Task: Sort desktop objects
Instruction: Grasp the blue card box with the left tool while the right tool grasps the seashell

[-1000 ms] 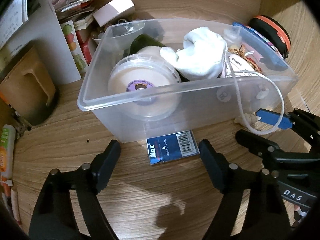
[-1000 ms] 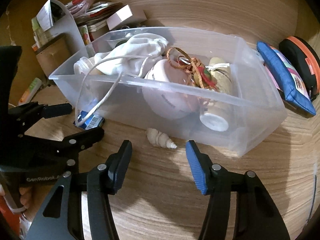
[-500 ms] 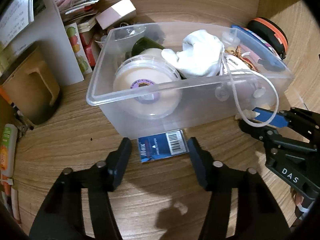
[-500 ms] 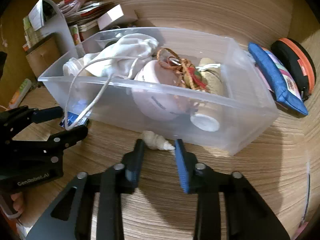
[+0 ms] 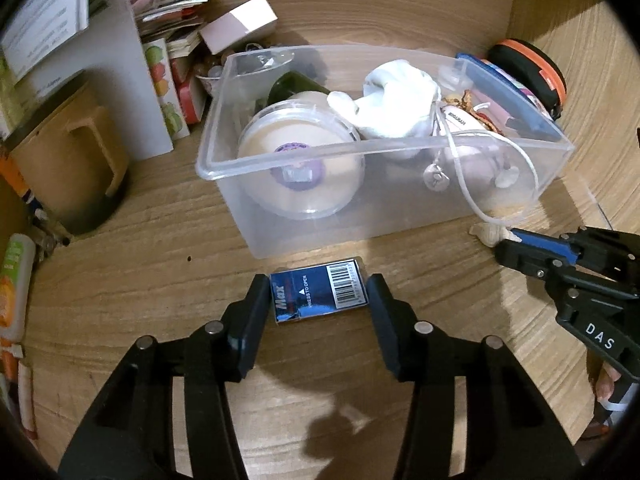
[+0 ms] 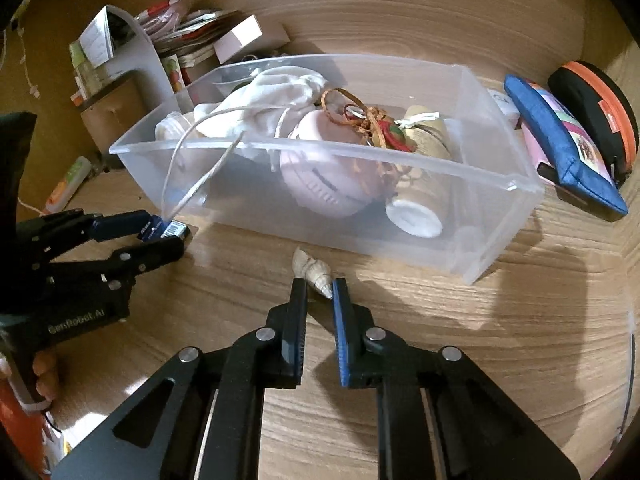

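Observation:
A clear plastic bin (image 5: 280,164) (image 6: 500,184) on the wooden desk holds a white cloth, a tape roll, a pink round case, a cord and a small bottle. A blue staple box (image 5: 319,295) lies flat in front of the bin. My left gripper (image 5: 318,300) has its fingers against both ends of the box; it also shows in the right wrist view (image 6: 160,236). A pale spiral seashell (image 6: 314,270) (image 5: 488,234) lies by the bin's front wall. My right gripper (image 6: 319,292) has closed narrowly on the shell's tip.
A blue pouch (image 6: 560,140) and a black and orange round case (image 6: 600,112) lie right of the bin. A brown mug (image 5: 72,160), a white stand (image 5: 120,72), a pink box (image 5: 240,24) and packets crowd the back left. A tube (image 5: 12,280) lies at the left edge.
Both grippers moved forward and closed: the left from wide open to gripping the staple box's ends, the right from wide open to a narrow grip on the seashell's tip.

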`<state>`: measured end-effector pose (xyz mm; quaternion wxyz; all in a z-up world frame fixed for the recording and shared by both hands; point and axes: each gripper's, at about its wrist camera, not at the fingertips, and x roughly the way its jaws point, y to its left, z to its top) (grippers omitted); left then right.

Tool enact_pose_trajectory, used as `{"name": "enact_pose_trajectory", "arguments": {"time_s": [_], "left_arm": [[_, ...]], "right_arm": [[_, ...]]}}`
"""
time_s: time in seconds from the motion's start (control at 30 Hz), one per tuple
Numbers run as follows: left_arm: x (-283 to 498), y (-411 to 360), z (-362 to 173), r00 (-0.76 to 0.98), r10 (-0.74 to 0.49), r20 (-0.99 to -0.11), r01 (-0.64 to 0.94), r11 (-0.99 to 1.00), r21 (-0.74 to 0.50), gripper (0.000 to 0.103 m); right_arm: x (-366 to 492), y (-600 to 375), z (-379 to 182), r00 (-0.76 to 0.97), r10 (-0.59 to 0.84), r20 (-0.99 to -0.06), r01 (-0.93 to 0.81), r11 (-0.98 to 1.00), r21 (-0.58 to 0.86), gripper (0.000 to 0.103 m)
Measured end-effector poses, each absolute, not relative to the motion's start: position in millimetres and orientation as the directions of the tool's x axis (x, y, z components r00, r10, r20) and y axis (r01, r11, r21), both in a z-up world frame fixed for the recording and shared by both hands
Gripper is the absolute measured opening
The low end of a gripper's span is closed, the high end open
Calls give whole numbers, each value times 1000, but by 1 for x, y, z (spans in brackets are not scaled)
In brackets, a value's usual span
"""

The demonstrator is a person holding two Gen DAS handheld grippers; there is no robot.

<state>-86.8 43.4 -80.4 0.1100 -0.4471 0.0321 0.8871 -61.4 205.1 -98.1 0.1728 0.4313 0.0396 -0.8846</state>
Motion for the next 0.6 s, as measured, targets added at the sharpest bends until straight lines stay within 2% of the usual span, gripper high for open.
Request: {"name": "enact_pose_trajectory", "arguments": {"time_s": [0.33,0.6], "left_arm": [[-67,22,-69,-612,166,-773,-183,-981,-66,49],[-56,6,-56,-651,161,-742,-147,-985,-85,49]], "right_arm": [[-37,211,-84,-609,-300,-735,378,-924,64,10],[-19,225,-63,-641,-344,-686,381,-919,105,10]]}}
